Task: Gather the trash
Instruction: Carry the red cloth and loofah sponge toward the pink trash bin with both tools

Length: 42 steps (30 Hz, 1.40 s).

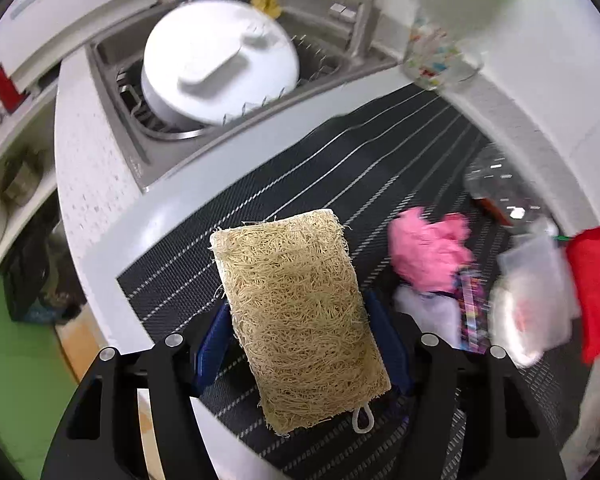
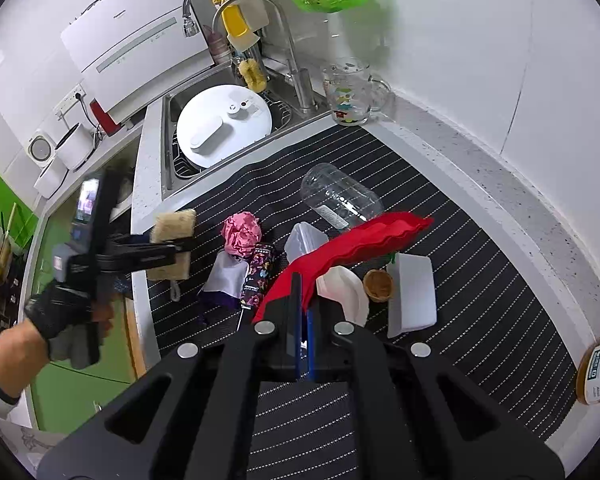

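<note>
From the left wrist the right half of the striped mat smears into blur, so the pink crumpled paper and clear wrappers there are hard to read. The left gripper has its blue pads against both long sides of the loofah sponge, held over the mat's near-left corner at the counter edge. The right gripper is pinched fully together on the hem of a red cloth, which hides part of the white plastic lids. An empty clear bottle lies beyond; bare mat stretches toward the wall.
</note>
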Each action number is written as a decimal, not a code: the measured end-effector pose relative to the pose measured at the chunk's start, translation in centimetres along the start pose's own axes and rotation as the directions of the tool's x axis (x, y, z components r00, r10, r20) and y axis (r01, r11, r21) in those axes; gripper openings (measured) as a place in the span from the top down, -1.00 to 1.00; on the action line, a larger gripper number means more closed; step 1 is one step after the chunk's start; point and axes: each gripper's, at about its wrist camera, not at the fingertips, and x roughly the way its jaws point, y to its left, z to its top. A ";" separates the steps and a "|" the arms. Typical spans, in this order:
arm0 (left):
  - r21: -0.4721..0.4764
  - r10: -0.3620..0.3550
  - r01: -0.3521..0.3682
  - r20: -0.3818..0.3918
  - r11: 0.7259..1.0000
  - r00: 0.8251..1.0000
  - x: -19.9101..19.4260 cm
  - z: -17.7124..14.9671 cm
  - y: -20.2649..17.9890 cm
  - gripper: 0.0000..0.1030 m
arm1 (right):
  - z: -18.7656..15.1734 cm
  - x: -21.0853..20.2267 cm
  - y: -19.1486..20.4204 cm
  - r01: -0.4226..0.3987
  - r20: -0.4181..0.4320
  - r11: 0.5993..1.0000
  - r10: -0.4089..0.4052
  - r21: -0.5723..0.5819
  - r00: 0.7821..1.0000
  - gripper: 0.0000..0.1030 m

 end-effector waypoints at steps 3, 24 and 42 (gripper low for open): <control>0.046 -0.037 0.035 0.031 0.998 0.999 -3.0 0.0 -0.8 -0.23 | 0.0 -0.6 0.1 0.001 0.008 1.000 -0.001 -0.011 1.000 0.97; -0.144 0.073 -0.046 0.186 0.988 0.980 -19.4 -13.3 11.0 -0.24 | -2.2 0.6 20.8 -0.318 -0.087 0.866 0.309 -0.385 0.947 0.97; -0.336 0.070 -0.036 0.089 0.941 0.994 -8.6 -27.5 30.8 -0.24 | -14.7 19.8 40.5 -0.452 -0.374 0.775 0.299 -0.441 0.878 0.97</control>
